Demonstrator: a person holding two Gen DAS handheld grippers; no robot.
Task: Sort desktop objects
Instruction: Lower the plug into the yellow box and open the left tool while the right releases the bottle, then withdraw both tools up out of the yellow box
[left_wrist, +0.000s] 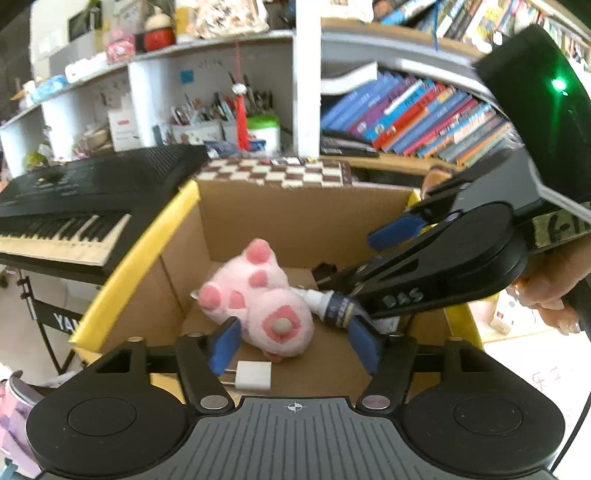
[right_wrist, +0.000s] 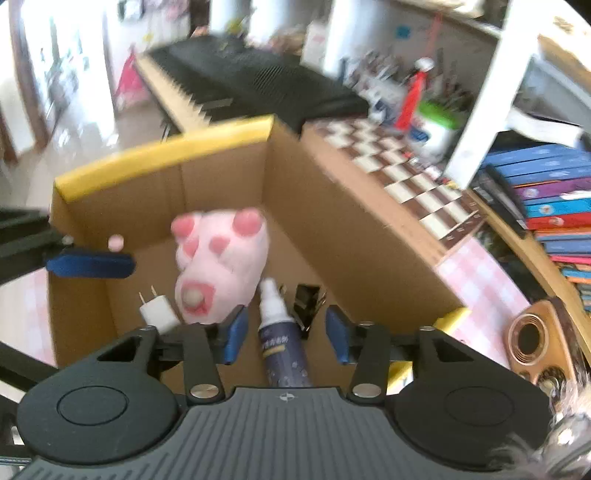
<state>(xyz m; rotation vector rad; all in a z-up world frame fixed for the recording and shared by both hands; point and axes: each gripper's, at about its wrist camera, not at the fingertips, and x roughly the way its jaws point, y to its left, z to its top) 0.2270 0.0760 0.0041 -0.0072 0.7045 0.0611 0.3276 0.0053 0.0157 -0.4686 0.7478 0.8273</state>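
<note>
— Left wrist view first: how are the tongs standing?

— The left gripper (left_wrist: 295, 341) is hanging wide over the plush toy (left_wrist: 258, 299), pads clear of it. The right gripper (right_wrist: 284, 334) is standing apart around the spray bottle (right_wrist: 282, 332), not pressing it.

— Where is everything lying?

— Inside the cardboard box (right_wrist: 229, 177), beside a white charger (left_wrist: 254, 374) and a black clip (right_wrist: 308, 299). A keyboard (left_wrist: 74, 199), chessboard (right_wrist: 406, 170) and bookshelves are surrounding it.

— The bottle's direction?

— Its nozzle is pointing away from the right camera, towards the toy; its base is being cut off by the gripper body. The right view is blurring.
</note>
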